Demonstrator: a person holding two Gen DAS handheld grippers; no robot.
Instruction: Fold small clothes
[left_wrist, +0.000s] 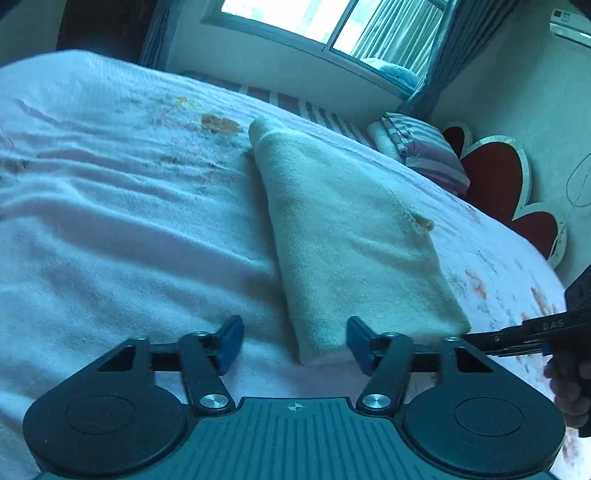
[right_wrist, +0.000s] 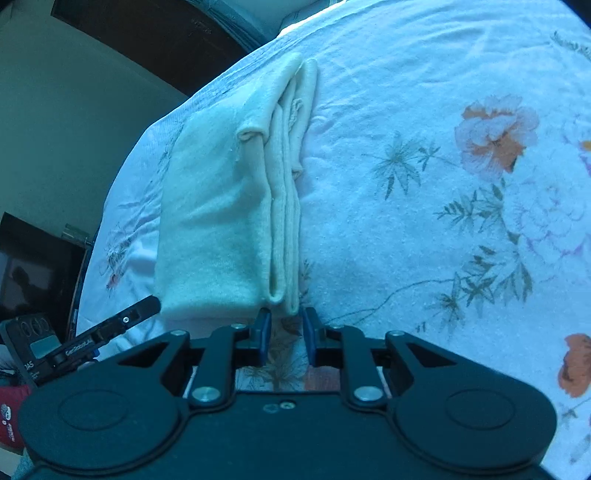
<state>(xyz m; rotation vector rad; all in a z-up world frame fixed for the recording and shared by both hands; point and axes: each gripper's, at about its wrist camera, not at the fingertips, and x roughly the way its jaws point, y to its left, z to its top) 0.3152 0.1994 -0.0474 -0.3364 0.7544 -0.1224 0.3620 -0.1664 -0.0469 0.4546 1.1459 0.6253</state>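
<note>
A cream garment (left_wrist: 351, 229) lies folded into a long narrow stack on the flowered bedsheet (left_wrist: 129, 221). My left gripper (left_wrist: 295, 343) hovers at its near end, jaws wide apart; the stack's near corner sits just past the tips, and the pads do not press it. In the right wrist view the same garment (right_wrist: 214, 214) shows its layered edges on the right side. My right gripper (right_wrist: 287, 332) stands open just short of those edges with a narrow gap, only bedsheet (right_wrist: 443, 221) between the pads. Each gripper appears in the other's view: the right one (left_wrist: 535, 332) and the left one (right_wrist: 110, 328).
A striped pillow (left_wrist: 424, 155) and a red heart-shaped headboard (left_wrist: 495, 177) lie beyond the garment, under a window (left_wrist: 332, 26). A person's hand (left_wrist: 569, 384) holds the right gripper. The bed's edge (right_wrist: 122, 177) runs close to the garment's left side, with a dark screen (right_wrist: 29, 273) below.
</note>
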